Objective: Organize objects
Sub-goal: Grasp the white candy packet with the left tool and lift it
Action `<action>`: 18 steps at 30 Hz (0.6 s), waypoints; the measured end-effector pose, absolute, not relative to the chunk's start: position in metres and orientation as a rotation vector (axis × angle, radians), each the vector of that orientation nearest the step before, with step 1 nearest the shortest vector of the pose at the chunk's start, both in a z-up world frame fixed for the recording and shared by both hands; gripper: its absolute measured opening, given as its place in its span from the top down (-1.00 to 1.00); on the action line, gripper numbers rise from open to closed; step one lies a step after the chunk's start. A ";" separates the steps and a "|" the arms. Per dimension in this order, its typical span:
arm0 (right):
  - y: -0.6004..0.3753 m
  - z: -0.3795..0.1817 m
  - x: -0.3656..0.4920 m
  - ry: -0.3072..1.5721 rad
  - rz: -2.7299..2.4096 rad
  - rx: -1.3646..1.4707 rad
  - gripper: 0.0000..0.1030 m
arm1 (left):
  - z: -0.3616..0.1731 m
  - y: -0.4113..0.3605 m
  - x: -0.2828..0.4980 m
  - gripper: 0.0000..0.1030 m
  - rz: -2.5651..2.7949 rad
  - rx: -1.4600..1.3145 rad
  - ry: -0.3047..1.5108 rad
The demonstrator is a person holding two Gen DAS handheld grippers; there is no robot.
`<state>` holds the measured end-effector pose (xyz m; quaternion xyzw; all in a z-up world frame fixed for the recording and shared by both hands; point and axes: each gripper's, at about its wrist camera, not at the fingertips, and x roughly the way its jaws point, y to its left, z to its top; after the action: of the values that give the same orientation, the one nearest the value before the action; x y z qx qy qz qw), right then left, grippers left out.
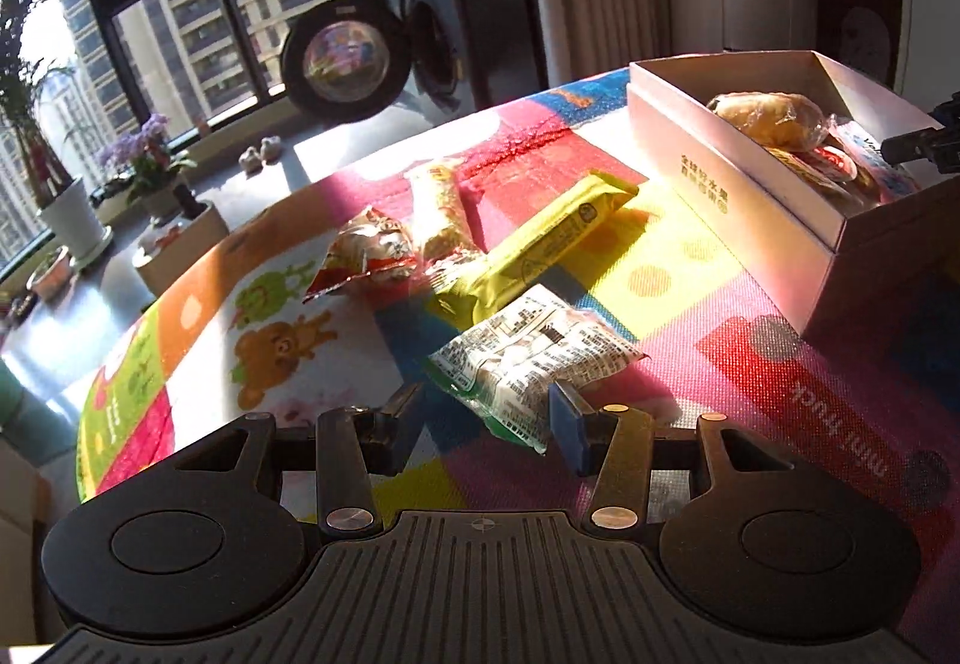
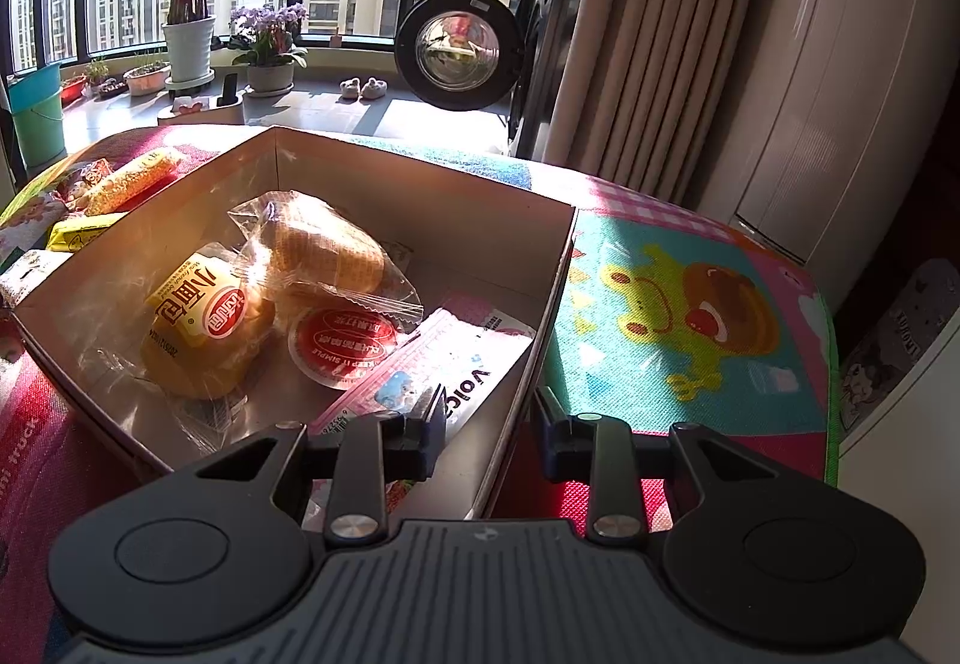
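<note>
The left gripper (image 1: 489, 421) is released, its fingers astride the near corner of the white snack packet (image 1: 528, 358), whose long axis runs toward 2 o'clock. The right gripper (image 2: 489, 439), also released, straddles the box (image 2: 540, 328) wall, farther from the packet.

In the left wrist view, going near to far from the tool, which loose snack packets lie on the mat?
Left tool → white printed packet → yellow-green bar → corn-patterned stick. The red foil packet lies beside the bar, so its rank is unclear.

"mini truck" on play mat (image 1: 840, 412), beside the box (image 1: 708, 166). In the box: "KEEP IT SIMPLE" on red-lidded cup (image 2: 343, 343); "Voic…" on pink packet (image 2: 444, 370).
</note>
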<state>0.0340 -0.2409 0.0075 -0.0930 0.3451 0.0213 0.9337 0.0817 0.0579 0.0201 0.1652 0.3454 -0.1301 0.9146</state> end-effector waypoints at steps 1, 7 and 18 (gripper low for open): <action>-0.241 0.008 0.034 0.707 0.043 -0.192 0.41 | 0.021 0.059 0.082 -0.02 -0.278 0.351 0.699; -0.241 0.008 0.033 0.706 0.042 -0.189 0.41 | 0.017 0.044 0.089 0.03 -0.432 0.420 0.736; -0.241 0.008 0.032 0.702 0.040 -0.182 0.41 | 0.041 0.034 0.063 -0.04 -0.587 0.123 0.775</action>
<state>0.0318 -0.2409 0.0078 -0.0892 0.3435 0.0197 0.9347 0.0625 0.0337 0.0414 0.0591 0.3721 -0.2820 0.8823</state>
